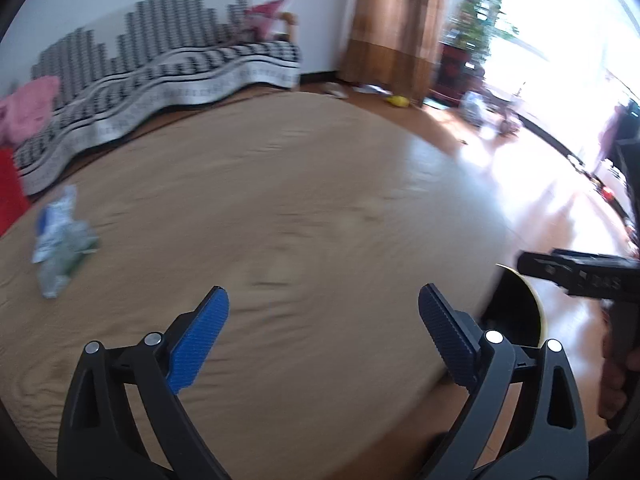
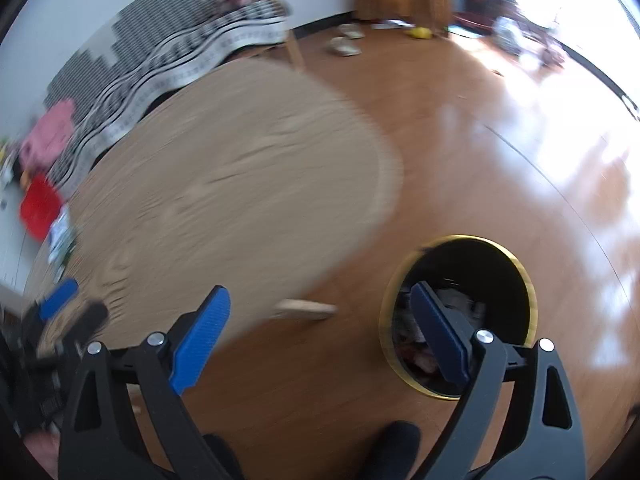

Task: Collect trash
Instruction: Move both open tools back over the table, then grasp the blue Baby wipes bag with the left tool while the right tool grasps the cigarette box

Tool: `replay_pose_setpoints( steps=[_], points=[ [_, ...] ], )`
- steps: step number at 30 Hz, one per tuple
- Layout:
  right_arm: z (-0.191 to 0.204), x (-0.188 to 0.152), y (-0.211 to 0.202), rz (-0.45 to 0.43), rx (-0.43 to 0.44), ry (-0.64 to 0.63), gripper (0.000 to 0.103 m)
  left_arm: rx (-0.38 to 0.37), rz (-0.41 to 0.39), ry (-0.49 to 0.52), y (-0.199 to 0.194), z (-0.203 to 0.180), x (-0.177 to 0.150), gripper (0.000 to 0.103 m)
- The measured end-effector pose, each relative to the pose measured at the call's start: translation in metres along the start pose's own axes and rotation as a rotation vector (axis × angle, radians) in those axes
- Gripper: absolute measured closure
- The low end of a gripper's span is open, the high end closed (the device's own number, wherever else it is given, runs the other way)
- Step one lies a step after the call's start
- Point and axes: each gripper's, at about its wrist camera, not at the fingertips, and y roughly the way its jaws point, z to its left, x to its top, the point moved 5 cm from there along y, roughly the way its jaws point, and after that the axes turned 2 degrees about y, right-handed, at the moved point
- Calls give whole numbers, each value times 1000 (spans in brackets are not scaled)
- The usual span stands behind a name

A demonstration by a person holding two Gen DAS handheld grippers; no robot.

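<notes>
Left gripper [image 1: 324,320] and right gripper [image 2: 320,320] jaws spread wide and empty, crumpled blue-and-white plastic wrapper [image 1: 60,240] seen at round wooden surface's [image 1: 300,200] left edge, gold-rimmed black bin [image 2: 460,316] seen on the floor.

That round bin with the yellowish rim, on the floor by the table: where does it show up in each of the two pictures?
Left wrist view: only a sliver of the bin shows at lower right, past the table edge.
Right wrist view: the bin sits at lower right, open mouth in full view, scraps inside.
Shared landmark: the crumpled blue-and-white trash on the table's left side.
</notes>
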Motion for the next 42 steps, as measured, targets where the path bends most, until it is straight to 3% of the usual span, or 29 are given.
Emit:
replay_pose_setpoints(
  steps=[9, 17, 28, 30, 35, 42],
  points=[
    [169, -17, 45, 74, 101, -240, 13, 204, 19, -336, -29, 212, -21, 10],
    [240, -30, 81, 129, 126, -353, 13, 264, 43, -441, -2, 302, -8, 10],
    [274, -38, 95, 153, 154, -425, 13, 311, 65, -462, 53, 341, 30, 12],
    [279, -39, 96, 150, 155, -437, 11, 283, 67, -461, 53, 341, 30, 54],
    [303, -43, 102, 150, 185, -458, 10, 315, 61, -497, 19, 348, 10, 59],
    [375, -46, 120, 165, 226, -494, 6, 324, 108, -610, -72, 341, -69, 59]
  ],
)
